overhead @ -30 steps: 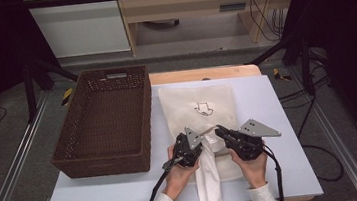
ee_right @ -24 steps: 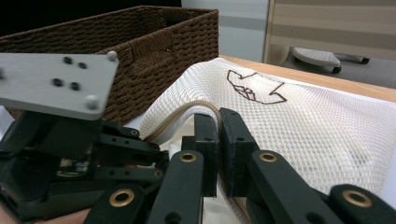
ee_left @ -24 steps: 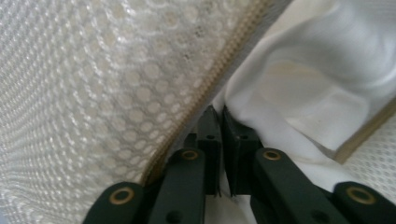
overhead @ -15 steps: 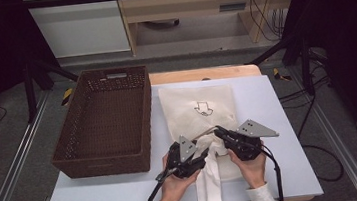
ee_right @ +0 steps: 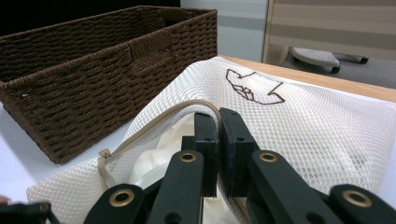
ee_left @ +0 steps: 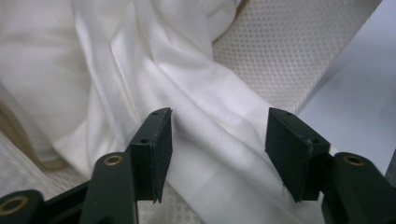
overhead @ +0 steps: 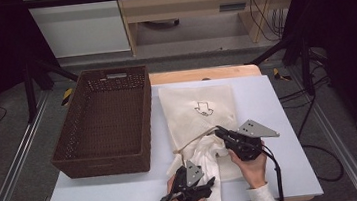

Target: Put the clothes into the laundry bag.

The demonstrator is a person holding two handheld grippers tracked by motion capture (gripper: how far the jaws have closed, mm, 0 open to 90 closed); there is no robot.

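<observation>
High view: my right gripper [overhead: 218, 132] is clamped on the zipper edge of the mesh laundry bag [overhead: 200, 108], holding the mouth up. The bag lies flat on the table [overhead: 284, 170], stretching away beyond that gripper. My left gripper [overhead: 210, 181] sits nearer me, close to the table's front edge, jaws apart, having just been opening. The white cloth [overhead: 207, 153] spills out of the bag mouth between the two grippers and trails off the table's near edge. The wicker basket [overhead: 103, 121] is off to the left of both grippers, apart from the bag.

Left gripper view: jaws stand open with a fold of the white cloth [ee_left: 210, 135] lying between and just ahead of them; the pads aren't pressing on it. Mesh bag [ee_left: 289, 46] shows beyond.

Right gripper view: jaws together, pinching the tan zipper hem [ee_right: 187, 108] of the mesh bag [ee_right: 303, 116]. Cloth [ee_right: 159, 154] is just under the raised lip, basket [ee_right: 93, 65] beyond to the left.

Handling, my read: cloth is light, limp and slick, so it will slide and bunch. I'd pinch a thick gathered fold close to the bag mouth, not a single layer. The bag is soft too; the zipper hem is the firmest grab point.
</observation>
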